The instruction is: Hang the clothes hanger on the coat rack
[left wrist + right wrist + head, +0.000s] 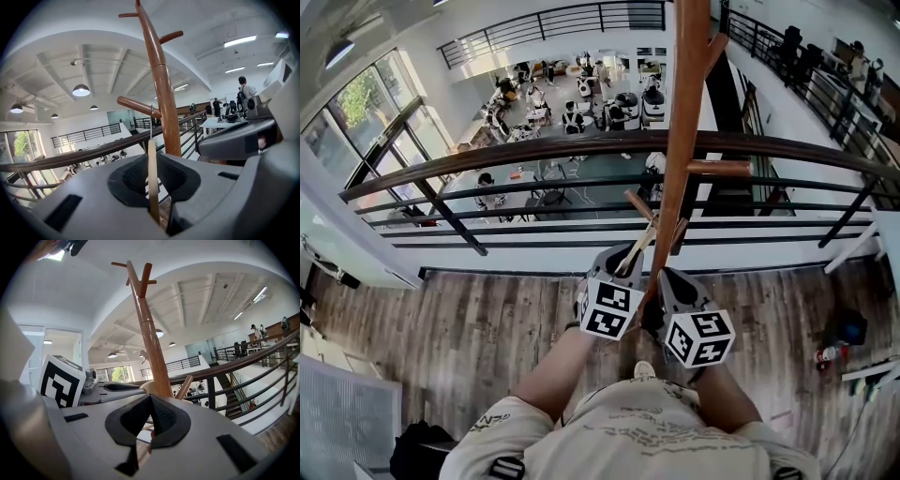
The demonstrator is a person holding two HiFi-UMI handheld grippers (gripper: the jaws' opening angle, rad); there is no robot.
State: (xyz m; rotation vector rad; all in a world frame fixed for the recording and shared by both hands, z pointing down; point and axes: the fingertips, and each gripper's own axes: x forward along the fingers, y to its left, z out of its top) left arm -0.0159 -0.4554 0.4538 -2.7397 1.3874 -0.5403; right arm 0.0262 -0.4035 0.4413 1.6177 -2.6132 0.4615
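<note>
Just beyond both tongs: the coat rack [680, 141].
Our left tongs [152, 161] clamp the clothes hanger [152, 183]; our right tongs [150, 401] sit pressed together, empty.

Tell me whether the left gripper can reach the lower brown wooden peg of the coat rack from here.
Probably yes: the left gripper, shut on the pale wooden hanger, has its metal hook right by that peg, nothing between.

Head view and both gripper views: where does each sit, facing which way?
Head view: on the head, steeply down; torso, left claw and right claw show.
Left gripper view: rides the left claw, looks up along jaws shut on the hanger.
Right gripper view: rides the right claw, looks up along shut jaws.
All three share the coat rack.
</note>
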